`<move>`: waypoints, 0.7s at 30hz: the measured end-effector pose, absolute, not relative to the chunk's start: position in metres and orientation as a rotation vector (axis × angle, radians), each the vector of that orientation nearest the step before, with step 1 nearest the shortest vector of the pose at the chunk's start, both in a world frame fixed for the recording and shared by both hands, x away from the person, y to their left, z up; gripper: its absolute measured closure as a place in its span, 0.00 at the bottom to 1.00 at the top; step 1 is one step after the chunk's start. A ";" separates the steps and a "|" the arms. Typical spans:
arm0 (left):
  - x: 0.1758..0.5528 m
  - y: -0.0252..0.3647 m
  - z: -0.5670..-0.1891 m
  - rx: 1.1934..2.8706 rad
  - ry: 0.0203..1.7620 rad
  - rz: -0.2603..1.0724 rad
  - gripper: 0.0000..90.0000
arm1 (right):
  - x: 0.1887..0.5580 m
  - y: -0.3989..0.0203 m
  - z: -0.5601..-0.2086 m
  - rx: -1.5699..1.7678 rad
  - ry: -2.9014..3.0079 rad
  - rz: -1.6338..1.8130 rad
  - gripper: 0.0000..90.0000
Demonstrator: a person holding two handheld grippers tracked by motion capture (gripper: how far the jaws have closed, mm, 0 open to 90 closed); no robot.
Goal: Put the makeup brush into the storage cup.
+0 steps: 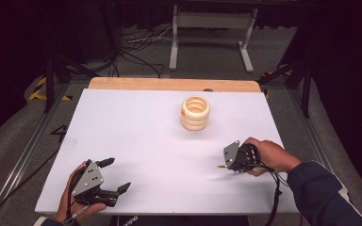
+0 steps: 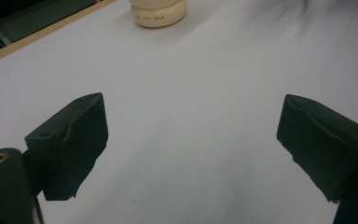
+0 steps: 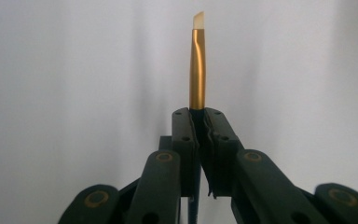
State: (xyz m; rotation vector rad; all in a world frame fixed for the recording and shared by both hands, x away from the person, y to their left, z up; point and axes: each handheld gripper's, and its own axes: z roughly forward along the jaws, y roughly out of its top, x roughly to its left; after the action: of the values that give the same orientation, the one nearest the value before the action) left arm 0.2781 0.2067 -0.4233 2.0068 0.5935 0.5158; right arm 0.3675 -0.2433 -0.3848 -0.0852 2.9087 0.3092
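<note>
Brush (image 3: 197,65), gold ferrule and slanted pale tip plain in the right gripper view, is a speck in the high view, pinched by the right gripper (image 1: 227,165). Left gripper (image 1: 118,175) gapes wide. White tabletop (image 1: 136,136); dark surroundings.

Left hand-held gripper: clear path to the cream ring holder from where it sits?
Probably yes: the left hand-held gripper is open and empty, with bare white table between it and the ring holder.
</note>
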 end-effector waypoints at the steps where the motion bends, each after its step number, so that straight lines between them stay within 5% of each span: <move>1: 0.278 0.207 -0.423 2.006 0.596 0.516 0.10 | 0.367 -0.246 -0.381 -0.051 2.885 0.362 0.94; 21: 0.279 0.213 -0.422 1.987 0.612 0.522 0.11 | 0.374 -0.279 -0.329 0.416 2.357 1.108 0.94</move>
State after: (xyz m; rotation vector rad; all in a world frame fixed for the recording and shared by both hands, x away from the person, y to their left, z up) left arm 0.2792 0.2125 -0.4216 1.9867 0.6115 0.5219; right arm 0.3736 -0.2790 -0.3294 0.4155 2.3569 1.1085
